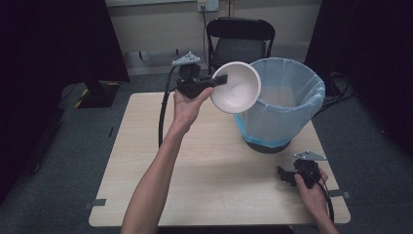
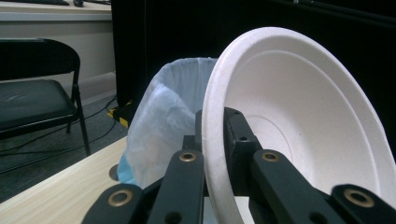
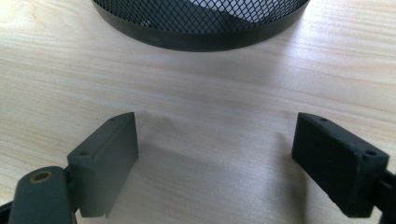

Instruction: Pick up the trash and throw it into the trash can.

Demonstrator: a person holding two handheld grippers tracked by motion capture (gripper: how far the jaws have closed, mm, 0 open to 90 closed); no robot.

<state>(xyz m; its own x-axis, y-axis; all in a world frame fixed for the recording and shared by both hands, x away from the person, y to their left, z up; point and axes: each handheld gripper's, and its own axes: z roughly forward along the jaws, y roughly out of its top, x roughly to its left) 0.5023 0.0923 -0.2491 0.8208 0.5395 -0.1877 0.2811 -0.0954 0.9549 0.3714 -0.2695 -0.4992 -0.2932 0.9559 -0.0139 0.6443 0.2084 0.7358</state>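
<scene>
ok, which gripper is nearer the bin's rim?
Left. The left gripper is raised beside the bin, clamping a white bowl that reaches its rim. The right gripper sits low on the table, jaws open, near the bin's base.

Bin (image 1: pixel 287 105) blocks tabletop (image 1: pixel 146 161) back right; mouth open. Bowl (image 1: pixel 237 87) in left gripper (image 1: pixel 219 80) hangs tilted at bin's left rim. Left, centre tabletop free. Right gripper (image 1: pixel 285 176) sits near bin base.
</scene>
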